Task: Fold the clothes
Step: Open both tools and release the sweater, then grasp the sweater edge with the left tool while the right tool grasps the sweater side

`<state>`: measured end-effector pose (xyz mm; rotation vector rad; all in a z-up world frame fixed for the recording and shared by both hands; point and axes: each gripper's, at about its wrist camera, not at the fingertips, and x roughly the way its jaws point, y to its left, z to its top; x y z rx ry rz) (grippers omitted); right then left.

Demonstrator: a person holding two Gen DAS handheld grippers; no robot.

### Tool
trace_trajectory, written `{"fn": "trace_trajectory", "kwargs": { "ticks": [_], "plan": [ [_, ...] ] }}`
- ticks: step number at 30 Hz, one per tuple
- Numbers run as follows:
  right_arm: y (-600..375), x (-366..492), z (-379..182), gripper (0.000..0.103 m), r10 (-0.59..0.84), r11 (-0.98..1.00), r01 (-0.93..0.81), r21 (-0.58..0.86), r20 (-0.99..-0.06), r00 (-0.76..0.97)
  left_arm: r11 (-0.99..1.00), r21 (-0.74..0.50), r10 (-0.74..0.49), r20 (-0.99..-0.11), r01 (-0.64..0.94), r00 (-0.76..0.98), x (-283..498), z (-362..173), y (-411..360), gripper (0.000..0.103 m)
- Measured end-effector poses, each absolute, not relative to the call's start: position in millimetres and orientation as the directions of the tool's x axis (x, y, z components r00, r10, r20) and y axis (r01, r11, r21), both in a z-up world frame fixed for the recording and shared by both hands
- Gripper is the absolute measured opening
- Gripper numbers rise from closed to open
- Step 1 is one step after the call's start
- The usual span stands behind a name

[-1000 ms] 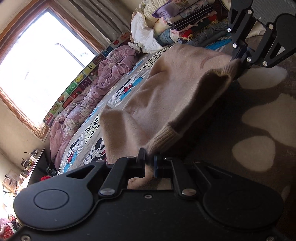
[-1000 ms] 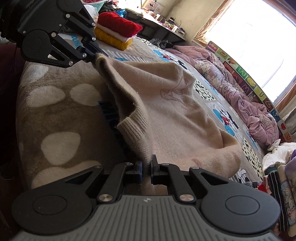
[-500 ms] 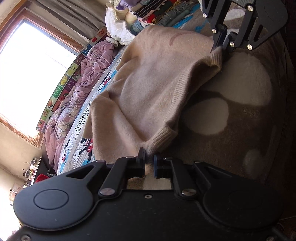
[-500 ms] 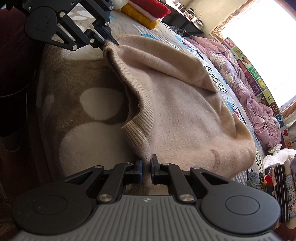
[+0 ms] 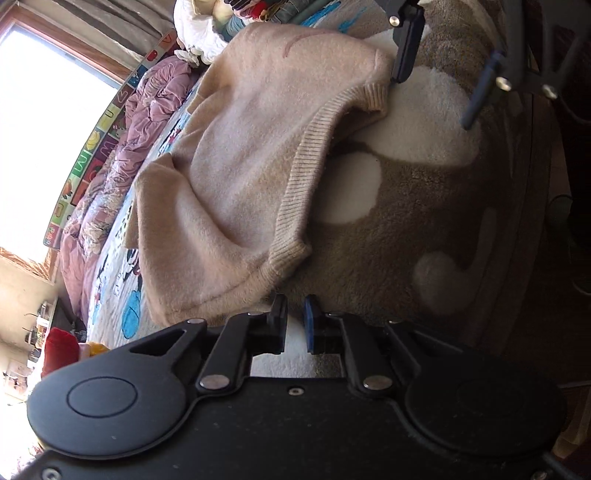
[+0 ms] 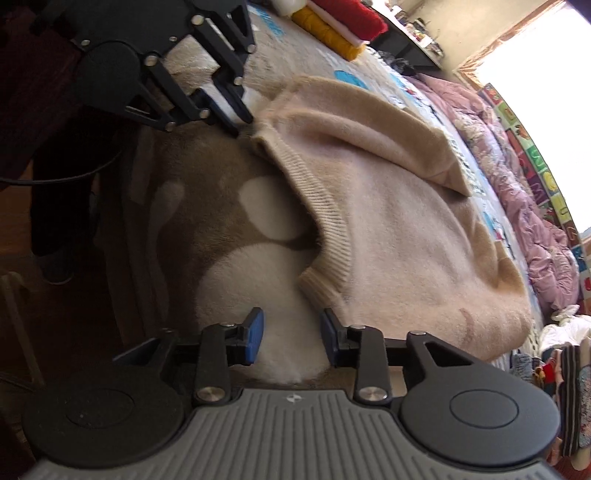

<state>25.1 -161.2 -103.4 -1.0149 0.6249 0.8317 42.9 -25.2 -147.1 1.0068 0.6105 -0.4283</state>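
- Now a beige sweater (image 5: 236, 155) is seen spread on a bed, its ribbed hem (image 6: 325, 206) lying over a brown blanket (image 5: 424, 229) with white patches.
- Beyond the blanket, the rest of the sweater lies on a cartoon-print sheet (image 5: 110, 291).
- One part of the sweater is folded over on itself, as seen in the right wrist view.
- The left gripper (image 5: 294, 320) is seen with its fingers (image 5: 279, 317) set a narrow gap apart; nothing is held between them.
- One hem corner (image 5: 286, 258) lies just beyond the left gripper's tips, apart from them.
- The right gripper (image 6: 291, 330) is held wide open, with white blanket pile showing between its blue-padded fingers (image 6: 255, 334); nothing is gripped.
- The other hem corner (image 6: 319, 286) lies just ahead of the right gripper, near its right finger, not touching.
- In the left wrist view the right gripper is seen at the top, one finger just beside the far hem corner; whether it touches cannot be told.
- A rumpled pink quilt (image 6: 517, 184) is bunched along the bed's far side, under a bright window (image 5: 48, 96).
- Folded clothes, red and yellow (image 6: 340, 18), are stacked at one end of the bed.
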Motion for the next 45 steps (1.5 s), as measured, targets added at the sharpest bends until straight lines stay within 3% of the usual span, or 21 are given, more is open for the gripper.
{"fn": "trace_trajectory", "kwargs": {
  "ticks": [2, 3, 4, 6, 11, 13, 16, 21, 26, 30, 32, 37, 45],
  "plan": [
    [-160.2, 13.0, -101.8, 0.059, 0.313, 0.242, -0.857, -0.456, -0.799, 0.513, 0.488, 0.610, -0.065, -0.687, 0.624, 0.723, 41.8, -140.7, -22.5, 0.013],
    [-161.5, 10.8, -98.3, 0.059, 0.323, 0.245, -0.863, -0.441, -0.803, 0.502, 0.496, 0.595, -0.070, -0.699, 0.632, 0.712, 41.4, -137.3, -20.6, 0.029],
    [-163.2, 9.7, -94.0, 0.059, 0.334, 0.255, -0.869, -0.425, -0.804, 0.491, 0.509, 0.573, -0.078, -0.713, 0.643, 0.697, 41.4, -133.5, -18.1, 0.055],
    [-166.7, 7.6, -85.3, 0.060, 0.356, 0.274, -0.878, -0.392, -0.807, 0.471, 0.534, 0.489, -0.114, -0.766, 0.689, 0.632, 43.8, -126.4, -10.3, 0.077],
    [-191.0, 31.5, -51.6, 0.064, 0.475, 0.404, -0.903, -0.149, -0.809, 0.346, 0.603, 0.311, -0.205, -0.830, 0.735, 0.519, 52.9, -112.2, 9.0, 0.077],
    [-206.0, 47.2, -38.8, 0.072, 0.539, 0.476, -0.879, -0.036, -0.778, 0.324, 0.681, 0.211, -0.268, -0.819, 0.701, 0.507, 65.1, -101.5, 22.7, 0.077],
    [-232.0, 73.5, -24.6, 0.074, 0.627, 0.583, -0.801, 0.138, -0.704, 0.335, 0.804, -0.047, -0.397, -0.785, 0.592, 0.476, 88.1, -89.1, 51.8, 0.077],
    [-286.6, 117.3, -32.1, 0.079, 0.779, 0.626, -0.532, 0.570, -0.492, 0.389, 0.842, -0.426, -0.539, -0.687, 0.331, 0.487, 123.6, -89.9, 101.7, 0.078],
    [-322.9, 147.4, -86.5, 0.079, 0.786, 0.479, -0.176, 0.860, -0.332, 0.521, 0.704, -0.709, -0.599, -0.566, 0.037, 0.566, 141.5, -104.7, 146.7, 0.078],
    [-335.9, 143.6, -125.4, 0.080, 0.750, 0.320, -0.038, 0.947, -0.228, 0.621, 0.553, -0.825, -0.590, -0.485, -0.115, 0.646, 144.0, -115.7, 171.3, 0.078],
    [-339.8, 140.9, -135.5, 0.080, 0.729, 0.300, -0.016, 0.954, -0.219, 0.648, 0.435, -0.885, -0.598, -0.422, -0.166, 0.682, 148.5, -123.0, 183.2, 0.078],
    [-349.0, 135.2, -159.0, 0.081, 0.676, 0.264, 0.032, 0.964, -0.208, 0.707, 0.307, -0.924, -0.529, -0.366, -0.229, 0.766, 157.1, -130.7, 196.7, 0.076],
    [-363.7, 126.0, -196.6, 0.077, 0.579, 0.196, 0.100, 0.975, -0.198, 0.791, 0.340, -0.909, -0.482, -0.390, -0.243, 0.785, 191.9, -121.7, 188.3, 0.070]
  ]
}}
